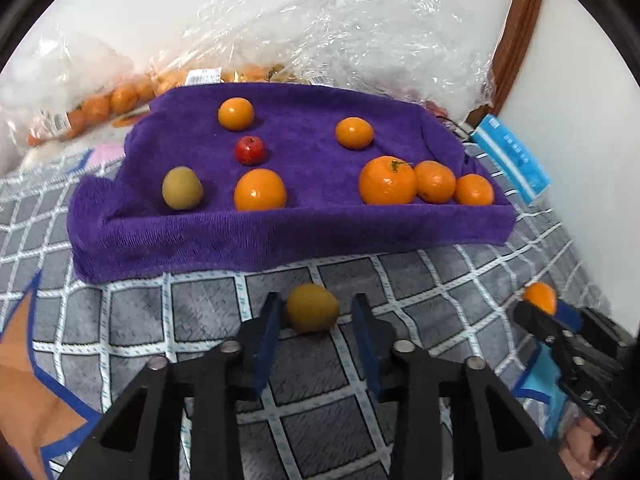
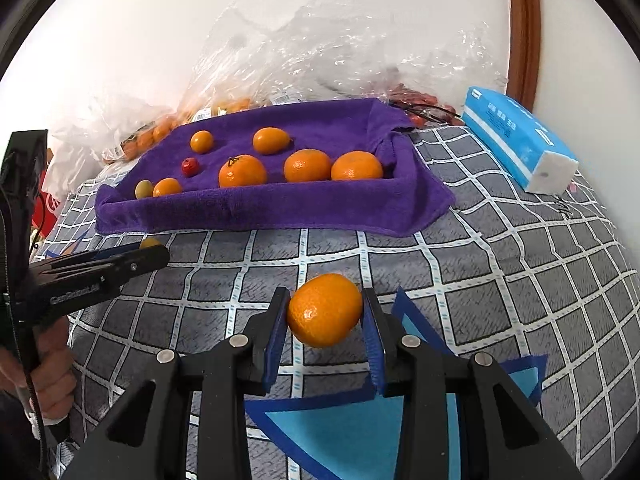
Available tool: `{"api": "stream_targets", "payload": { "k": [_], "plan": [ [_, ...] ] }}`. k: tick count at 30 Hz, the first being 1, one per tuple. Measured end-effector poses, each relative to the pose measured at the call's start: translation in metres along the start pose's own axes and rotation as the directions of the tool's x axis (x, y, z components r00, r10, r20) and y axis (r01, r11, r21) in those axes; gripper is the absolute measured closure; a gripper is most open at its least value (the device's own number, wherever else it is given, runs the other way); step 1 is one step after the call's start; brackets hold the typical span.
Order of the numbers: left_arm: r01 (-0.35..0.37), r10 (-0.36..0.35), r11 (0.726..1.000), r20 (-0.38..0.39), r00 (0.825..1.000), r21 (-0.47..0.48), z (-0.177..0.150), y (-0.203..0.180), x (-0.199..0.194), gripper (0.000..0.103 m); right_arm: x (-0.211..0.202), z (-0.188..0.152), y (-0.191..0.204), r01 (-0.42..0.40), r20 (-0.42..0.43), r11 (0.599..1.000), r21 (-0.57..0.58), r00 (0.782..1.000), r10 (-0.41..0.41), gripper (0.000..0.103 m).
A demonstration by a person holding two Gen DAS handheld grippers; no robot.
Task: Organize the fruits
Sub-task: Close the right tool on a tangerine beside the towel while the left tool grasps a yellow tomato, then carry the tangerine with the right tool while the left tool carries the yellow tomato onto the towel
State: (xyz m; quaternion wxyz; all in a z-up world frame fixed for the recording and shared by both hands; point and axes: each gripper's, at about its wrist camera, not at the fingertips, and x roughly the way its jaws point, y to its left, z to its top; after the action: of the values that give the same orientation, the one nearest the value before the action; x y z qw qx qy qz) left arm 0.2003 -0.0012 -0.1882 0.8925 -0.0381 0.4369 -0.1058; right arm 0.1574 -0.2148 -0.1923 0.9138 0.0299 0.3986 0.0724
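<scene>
A purple towel tray [image 1: 280, 236] [image 2: 260, 208] holds several oranges, a small red fruit [image 1: 249, 150] [image 2: 190, 166] and a yellow-green fruit [image 1: 182, 188] [image 2: 143, 189]. My left gripper [image 1: 314, 312] is open around a yellow-green fruit [image 1: 312, 308] that lies on the checked cloth, touching the left finger, with a gap to the right one. My right gripper [image 2: 325, 312] is shut on an orange [image 2: 325, 310] and holds it just above the cloth; it also shows in the left wrist view [image 1: 541, 298].
The grey checked cloth [image 2: 480, 280] covers the surface. Clear plastic bags of oranges [image 1: 100, 108] lie behind the tray against the white wall. A blue tissue pack [image 2: 516, 140] lies at the right. Blue and orange patches mark the cloth near me.
</scene>
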Motion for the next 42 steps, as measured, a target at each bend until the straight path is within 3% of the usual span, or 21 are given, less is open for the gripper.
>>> {"api": "stream_targets", "payload": {
  "k": [3,5,9,17,22,25,42],
  "plan": [
    [-0.011,0.011,1.0,0.02,1.0,0.013,-0.002,-0.003,0.0,0.078,-0.003,-0.002,-0.001,0.007,0.011,1.0,0.007,1.0,-0.007,0.068],
    [0.047,-0.047,0.999,0.032,0.998,-0.017,-0.003,0.002,-0.003,0.078,-0.005,-0.003,-0.003,0.011,0.015,1.0,0.012,1.0,-0.011,0.068],
    [0.078,-0.076,0.996,0.047,0.996,-0.047,-0.004,0.008,-0.005,0.078,-0.009,0.0,-0.004,0.019,0.021,1.0,0.022,1.0,-0.02,0.068],
    [0.067,-0.064,0.997,0.067,0.996,-0.047,-0.001,0.005,-0.022,0.078,-0.022,0.016,0.01,0.03,0.061,0.999,0.014,0.998,-0.031,0.068],
    [0.021,-0.014,0.998,0.117,0.993,-0.06,0.016,0.017,-0.045,0.078,-0.024,0.037,0.017,0.033,0.083,0.999,0.022,0.996,-0.035,0.068],
    [-0.044,0.053,0.996,0.139,0.989,-0.071,0.028,0.025,-0.053,0.078,-0.022,0.05,0.021,0.032,0.098,0.999,0.03,0.995,-0.035,0.068],
    [-0.103,0.139,0.984,0.257,0.956,-0.148,0.082,0.054,-0.057,0.078,0.003,0.12,0.032,0.004,0.158,0.998,0.063,0.987,-0.013,0.068]
  ]
}}
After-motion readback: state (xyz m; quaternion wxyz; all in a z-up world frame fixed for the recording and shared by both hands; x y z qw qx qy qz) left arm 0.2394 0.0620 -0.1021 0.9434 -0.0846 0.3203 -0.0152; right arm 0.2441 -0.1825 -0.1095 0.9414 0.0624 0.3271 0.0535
